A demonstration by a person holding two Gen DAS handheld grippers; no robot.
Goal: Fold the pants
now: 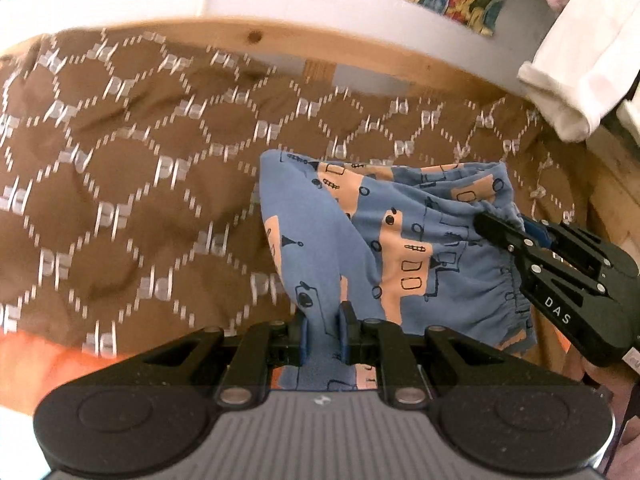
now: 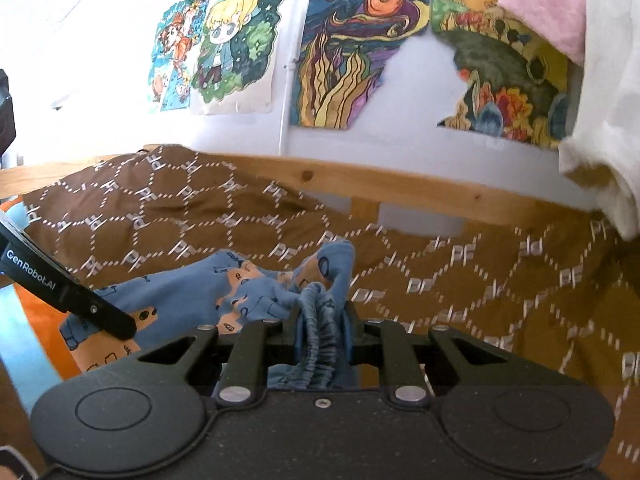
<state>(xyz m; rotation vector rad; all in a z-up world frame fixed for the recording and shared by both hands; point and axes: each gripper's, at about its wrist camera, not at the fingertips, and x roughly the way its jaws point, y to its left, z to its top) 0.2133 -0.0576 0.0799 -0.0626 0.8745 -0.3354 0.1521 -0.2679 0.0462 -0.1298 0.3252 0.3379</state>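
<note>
The pants (image 1: 384, 240) are small, blue with peach patches and dark line drawings. They hang bunched above a brown bedspread (image 1: 120, 184). My left gripper (image 1: 324, 320) is shut on a fold of the blue cloth. My right gripper (image 2: 323, 320) is shut on the gathered elastic waistband (image 2: 320, 340). In the left wrist view the right gripper (image 1: 500, 220) comes in from the right and grips the waistband edge. In the right wrist view the left gripper (image 2: 120, 326) shows at the left against the pants (image 2: 180, 300).
The brown bedspread (image 2: 480, 280) with a white dotted pattern covers a bed with a wooden rail (image 2: 400, 192) at the far side. White cloth (image 1: 576, 76) hangs at the upper right. Paintings (image 2: 352, 48) hang on the wall. An orange sheet (image 1: 40, 368) shows at the lower left.
</note>
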